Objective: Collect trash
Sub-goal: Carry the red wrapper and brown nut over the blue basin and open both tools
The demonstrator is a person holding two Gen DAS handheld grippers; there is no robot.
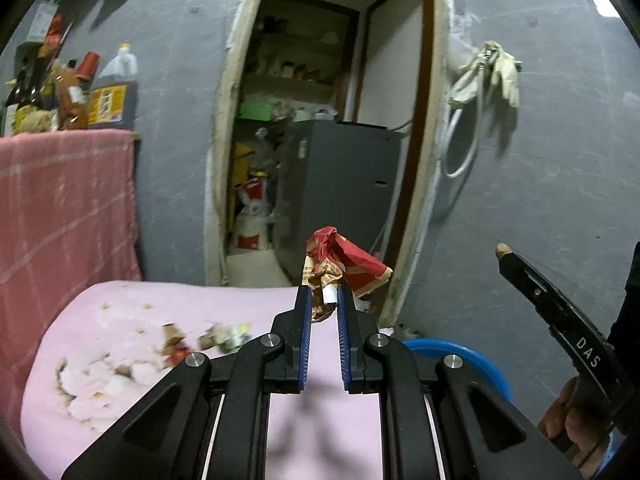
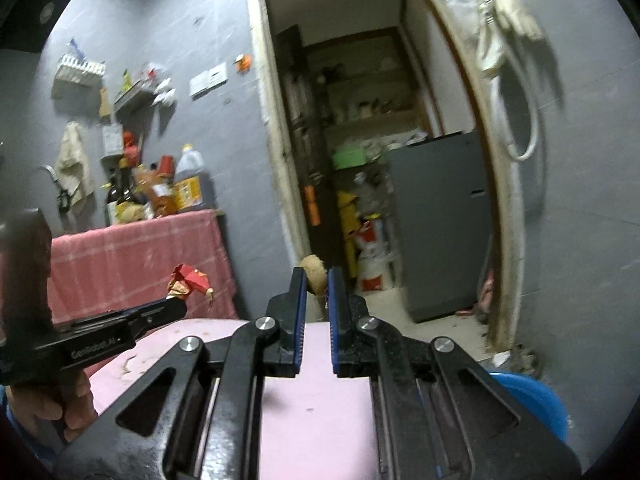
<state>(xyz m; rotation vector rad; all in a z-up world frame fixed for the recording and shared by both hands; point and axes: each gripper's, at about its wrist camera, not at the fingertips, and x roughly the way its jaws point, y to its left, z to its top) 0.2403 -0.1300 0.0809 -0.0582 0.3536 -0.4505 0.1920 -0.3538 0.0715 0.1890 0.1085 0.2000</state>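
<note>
L tongs [image 1: 324,300] clamped on red wrapper [image 1: 344,264], held above table [image 1: 120,360] | R tongs [image 2: 317,280] pinching tan scrap [image 2: 314,274] | my worry: shallow tip grips could drop either short of blue bin [image 2: 532,400]; scraps [image 1: 208,340] left on table.

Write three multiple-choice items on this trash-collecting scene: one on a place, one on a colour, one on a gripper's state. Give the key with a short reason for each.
1. Where does the blue basin lie?
A. on the pink table
B. on the floor beside the table
C. on the wall shelf

2. What colour is the crumpled wrapper in the left gripper?
A. mainly red
B. green
C. white

3. What is the state of the right gripper?
A. wide open and empty
B. shut on a small tan scrap
C. shut on a bottle

Key: B, the basin shows low beside the pink table. A, the wrapper is red with tan print. B, the tan scrap sits between the pads.
</note>
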